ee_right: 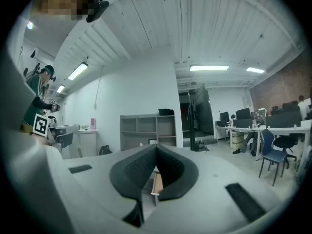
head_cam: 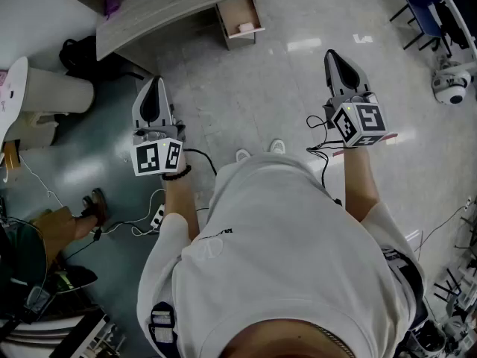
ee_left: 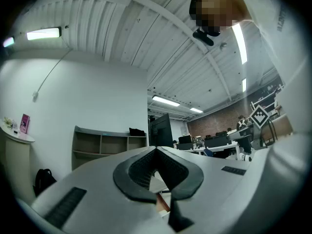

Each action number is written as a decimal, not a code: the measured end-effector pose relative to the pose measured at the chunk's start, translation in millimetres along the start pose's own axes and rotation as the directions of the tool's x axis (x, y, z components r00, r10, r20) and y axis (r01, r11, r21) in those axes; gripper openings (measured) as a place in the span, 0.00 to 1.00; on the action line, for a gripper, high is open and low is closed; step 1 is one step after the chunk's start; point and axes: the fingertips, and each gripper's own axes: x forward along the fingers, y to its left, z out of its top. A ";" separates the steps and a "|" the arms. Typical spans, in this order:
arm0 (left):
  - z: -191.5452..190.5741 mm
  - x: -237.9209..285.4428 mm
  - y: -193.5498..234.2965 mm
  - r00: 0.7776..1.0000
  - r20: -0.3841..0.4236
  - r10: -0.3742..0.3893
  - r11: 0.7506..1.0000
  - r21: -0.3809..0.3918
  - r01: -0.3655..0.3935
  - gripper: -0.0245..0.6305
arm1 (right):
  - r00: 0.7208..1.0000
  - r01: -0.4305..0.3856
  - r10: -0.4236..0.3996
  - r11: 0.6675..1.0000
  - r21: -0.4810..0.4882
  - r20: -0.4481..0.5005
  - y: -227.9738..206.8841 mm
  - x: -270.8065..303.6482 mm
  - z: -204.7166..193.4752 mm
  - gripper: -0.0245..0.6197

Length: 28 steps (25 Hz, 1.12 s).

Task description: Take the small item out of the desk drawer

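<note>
1. Left gripper: at the left of the head view, held out in front of the person over the floor. Jaws pressed together, tips meeting. Nothing pinched, touching nothing.
2. The left gripper view agrees: the dark pads close on each other at the tip, with only their shaped gap below. No object sits in that gap.
3. Desk: grey curved top across the upper left-centre of the head view, well ahead of both grippers.
4. Drawer: pulled out at the desk's right end and standing open, tan inside.
5. Small item: pale pink-white, lying in the drawer on the right side, toward the end nearer the person. Too small to make out its shape. It is well apart from both grippers and neither is over it.
6. Right gripper: at the right of the head view, about level, to the right of the drawer and nearer the person. Jaws fully together and empty.
7. The right gripper view agrees: the pads meet at the tip with nothing held. A tan strip in the gap below them is probably the drawer.
</note>
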 end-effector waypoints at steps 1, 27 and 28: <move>-0.1 0.5 -0.8 1.000 0.000 0.000 1.000 0.000 0.000 0.04 | 1.000 0.000 0.000 1.000 0.001 -0.001 -0.3 0.2 -0.6 0.04; -25.8 53.1 -90.3 0.997 -0.071 0.023 1.000 0.020 -0.022 0.04 | 0.999 -0.035 0.037 0.997 0.075 -0.026 -101.1 2.5 -33.5 0.04; -28.3 53.9 -92.4 0.997 -0.077 0.025 1.000 0.020 -0.023 0.04 | 0.999 -0.038 0.040 0.996 0.078 -0.033 -103.4 4.2 -36.6 0.04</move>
